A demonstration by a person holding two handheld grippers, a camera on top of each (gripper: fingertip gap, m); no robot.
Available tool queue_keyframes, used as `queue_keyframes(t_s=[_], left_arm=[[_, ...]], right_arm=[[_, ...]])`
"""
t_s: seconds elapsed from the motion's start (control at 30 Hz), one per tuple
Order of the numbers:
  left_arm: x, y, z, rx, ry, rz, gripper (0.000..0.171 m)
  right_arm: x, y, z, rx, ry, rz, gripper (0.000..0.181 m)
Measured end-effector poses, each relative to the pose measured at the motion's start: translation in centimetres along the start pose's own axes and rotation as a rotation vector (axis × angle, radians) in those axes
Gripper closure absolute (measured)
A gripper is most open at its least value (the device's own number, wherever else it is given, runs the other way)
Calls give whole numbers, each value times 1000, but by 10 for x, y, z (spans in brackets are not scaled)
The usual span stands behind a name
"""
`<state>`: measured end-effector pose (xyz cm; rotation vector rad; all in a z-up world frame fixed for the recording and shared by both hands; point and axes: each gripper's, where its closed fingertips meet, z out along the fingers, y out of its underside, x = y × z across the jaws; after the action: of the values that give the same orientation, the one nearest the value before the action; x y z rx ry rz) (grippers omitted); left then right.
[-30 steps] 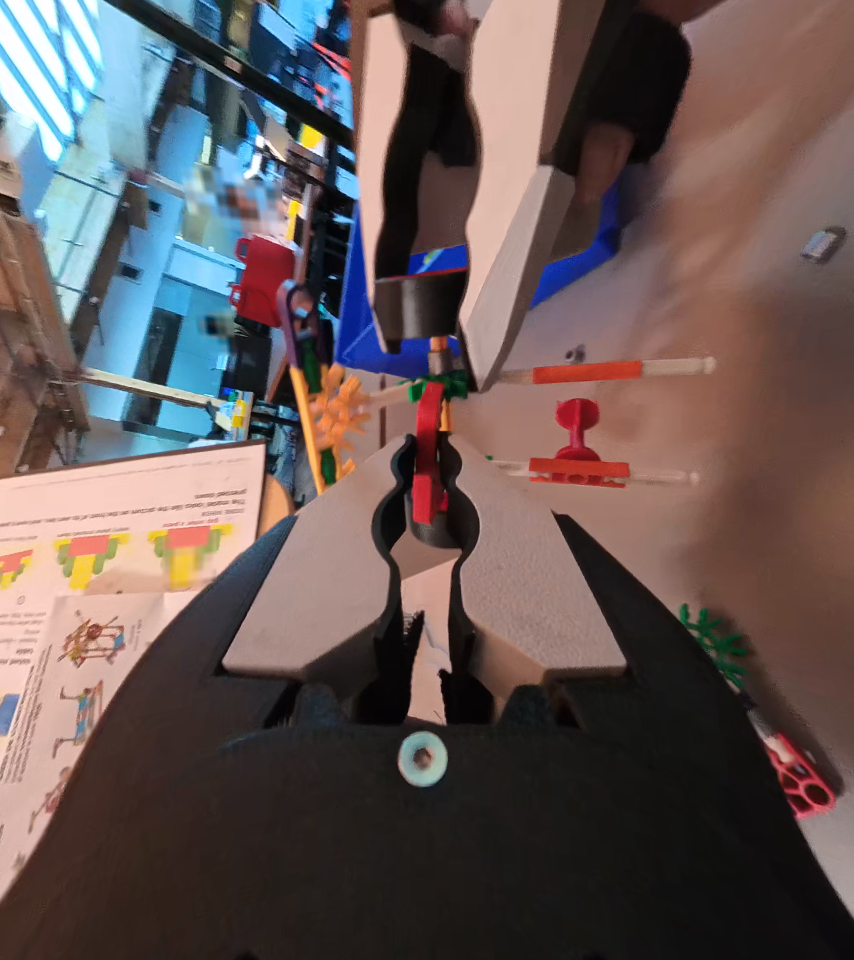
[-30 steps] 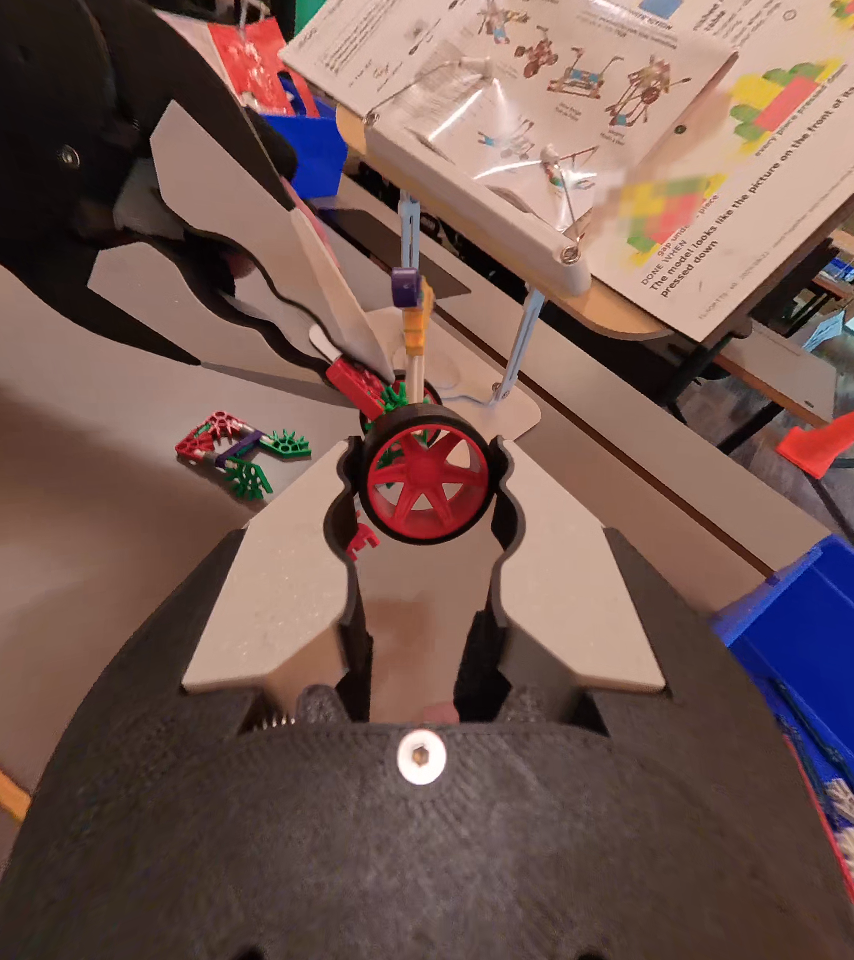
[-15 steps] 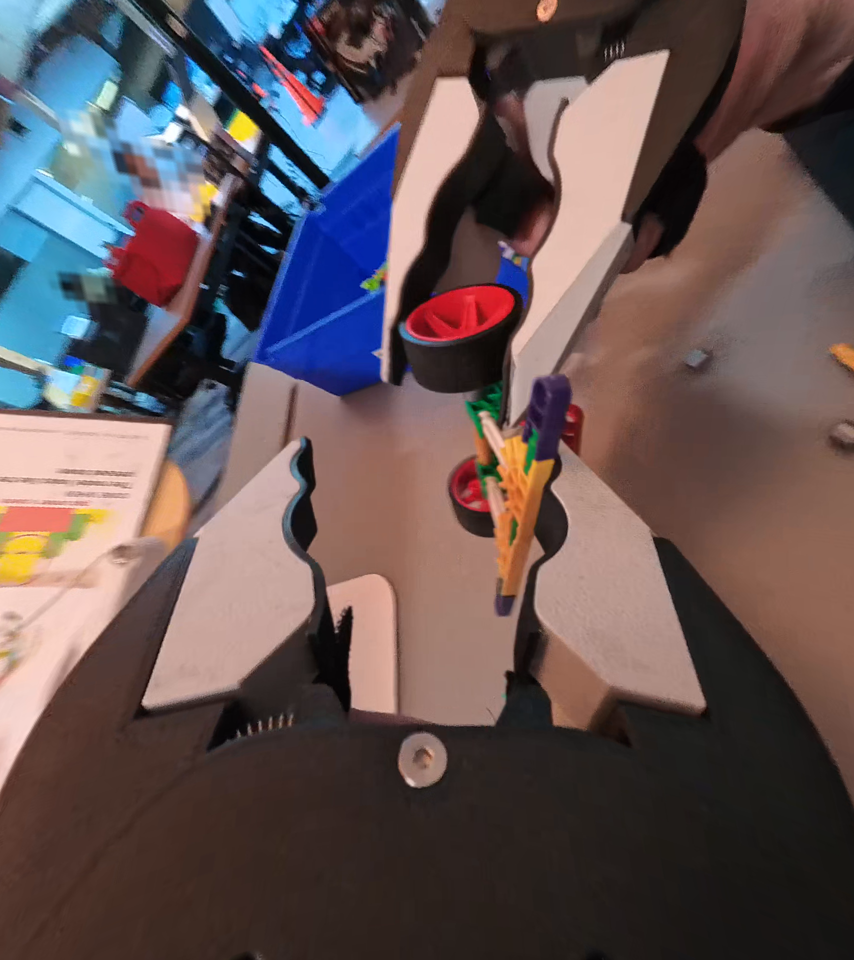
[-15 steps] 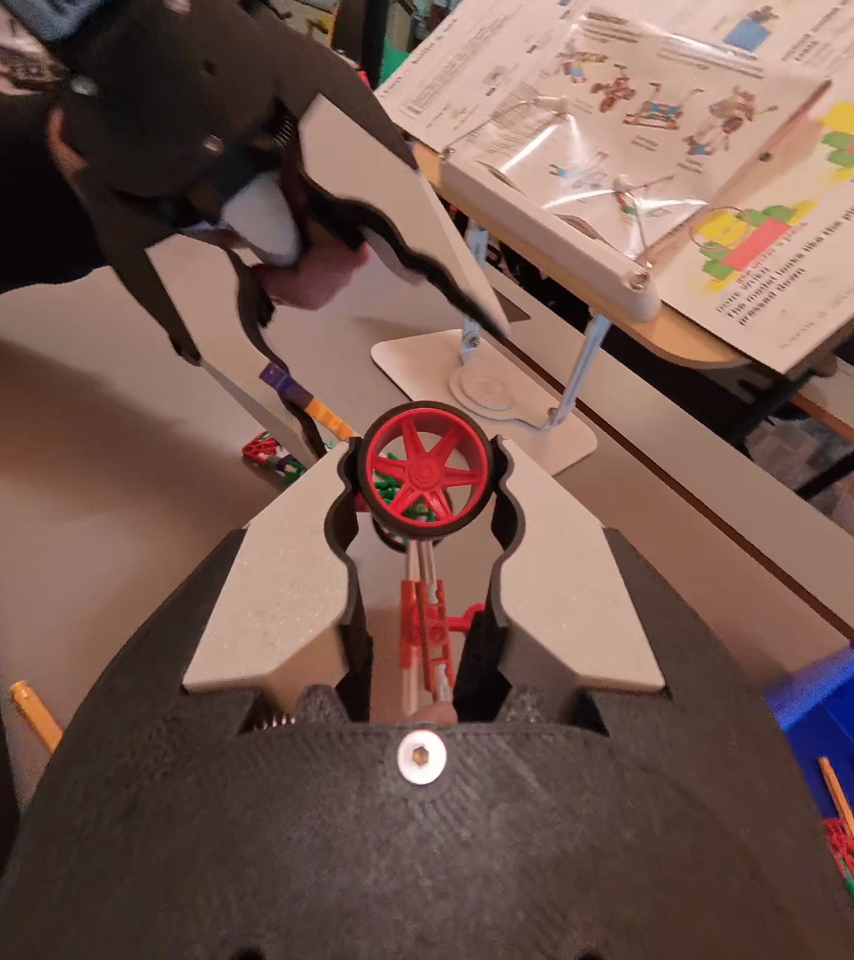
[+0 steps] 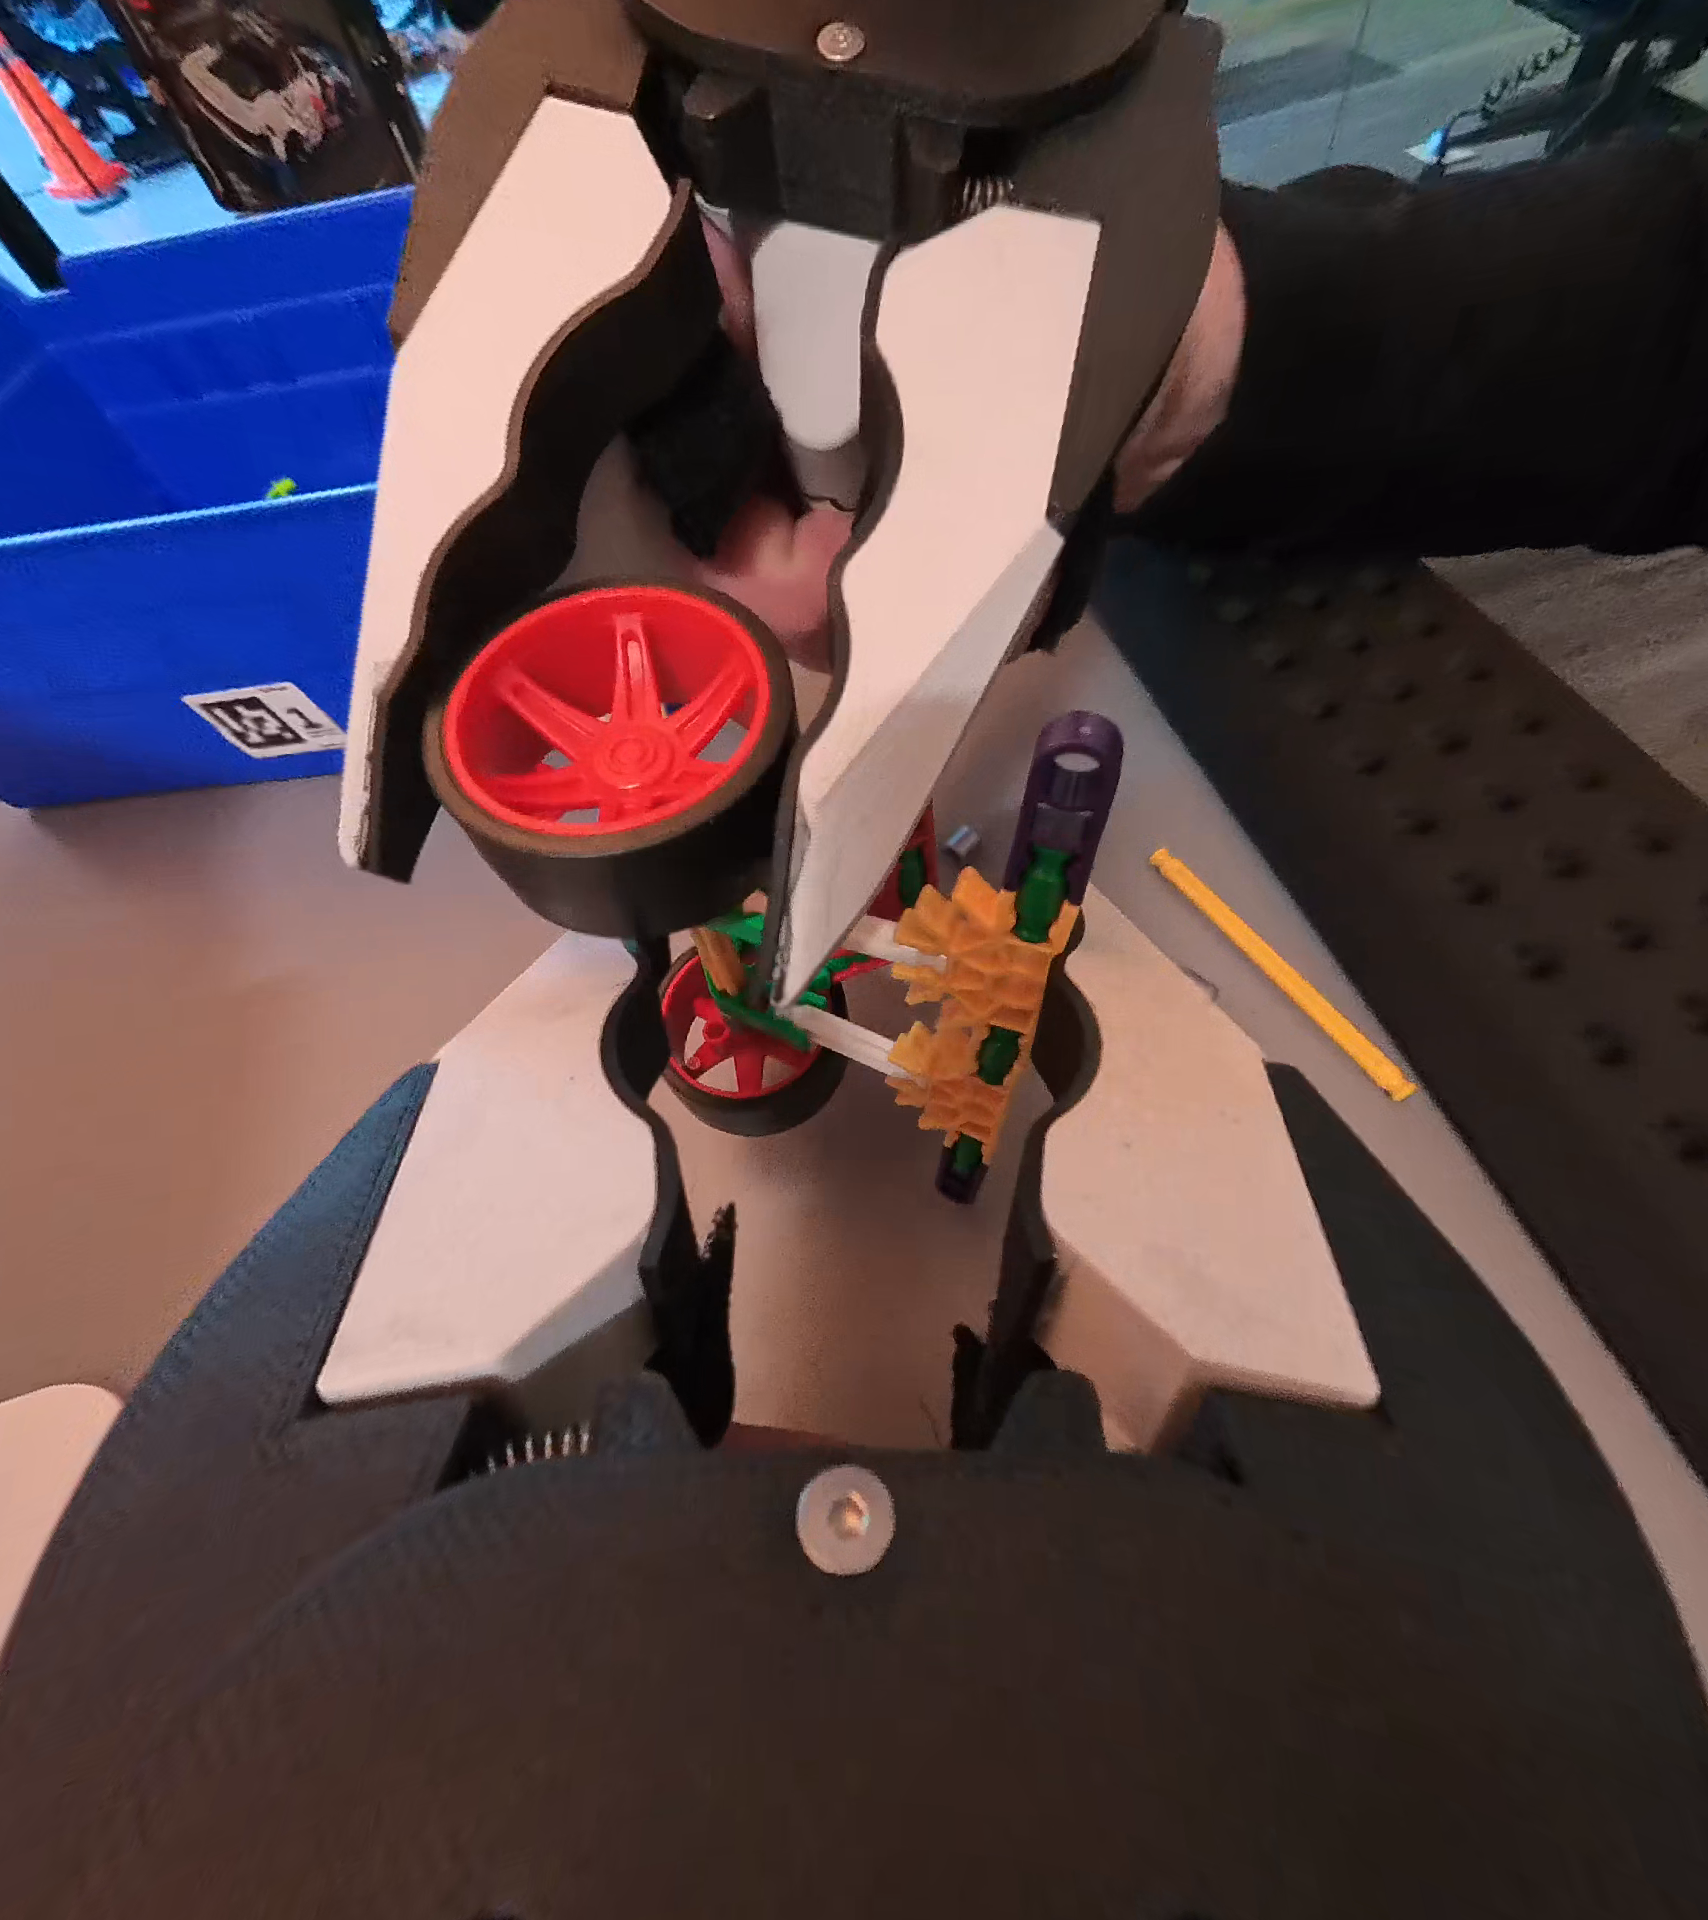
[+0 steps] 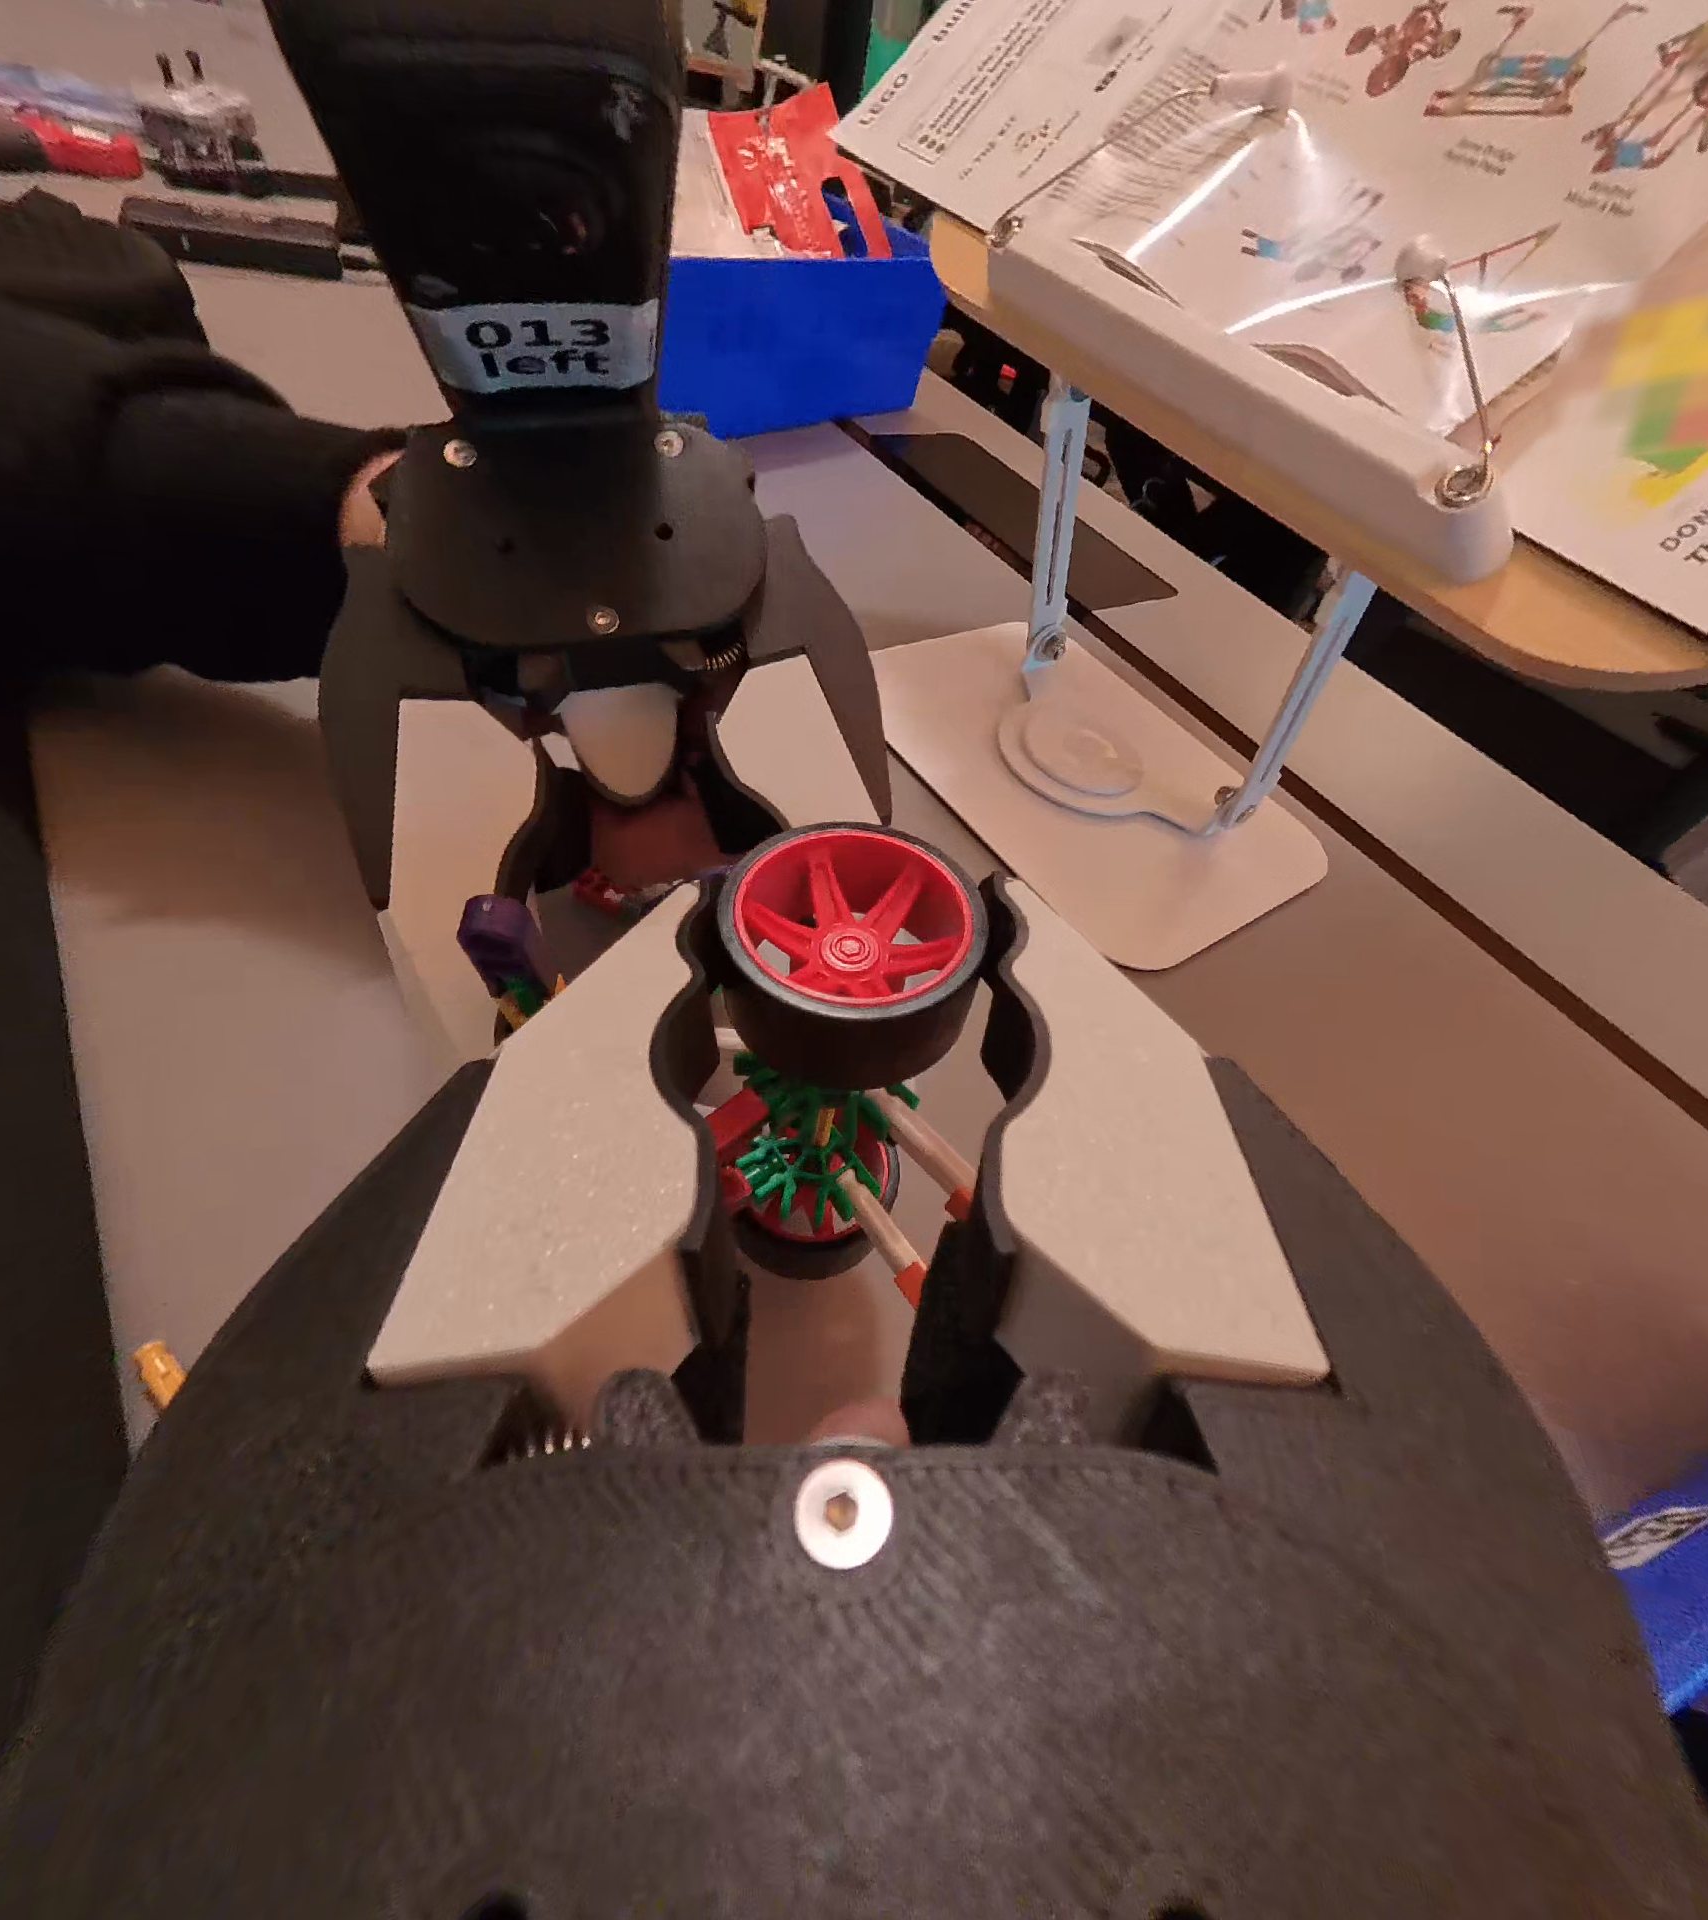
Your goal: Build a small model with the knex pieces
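Red-spoked black wheel, orange connectors, blue bin

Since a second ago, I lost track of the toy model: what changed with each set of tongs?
The left tongs, shut on the model's red piece a second ago, have let go and now stand open around the orange and purple frame and lower wheel. The model has tipped so the top red wheel sits above the other. The right tongs stayed shut on that wheel; the blue bin is unmoved.
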<state>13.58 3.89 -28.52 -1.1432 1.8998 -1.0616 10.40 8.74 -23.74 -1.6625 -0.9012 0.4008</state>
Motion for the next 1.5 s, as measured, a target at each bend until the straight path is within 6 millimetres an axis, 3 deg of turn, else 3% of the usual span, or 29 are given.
queue_keyframes(t_s=[0.17,0.4,0.5,0.63,0.73,0.83,0.97,1.1,1.33,1.5], left_arm=[[-2,10,2,-11,-11,-21,103],[3,2,-4,68,45,-63,106],[3,-3,-5,89,36,-70,107],[-5,2,-5,66,-11,-54,109],[-6,3,-5,66,-13,-60,110],[-8,2,-7,85,-10,-74,109],[-3,1,-8,93,17,-67,109],[1,-6,-11,110,33,-61,108],[-1,-10,-10,114,-9,-49,114],[-6,0,-6,60,-38,-27,117]], right_arm=[[1,5,5,-17,35,-17,134],[-3,-10,0,39,113,-200,135],[1,-13,-2,73,77,-71,135],[8,-10,2,113,-7,235,135],[10,-9,3,116,-3,288,135],[10,-13,3,108,64,162,135],[3,-15,2,49,195,-201,135],[-1,-23,-4,64,234,-295,135],[12,-29,-6,208,21,298,136],[16,-23,-2,184,37,290,136]])
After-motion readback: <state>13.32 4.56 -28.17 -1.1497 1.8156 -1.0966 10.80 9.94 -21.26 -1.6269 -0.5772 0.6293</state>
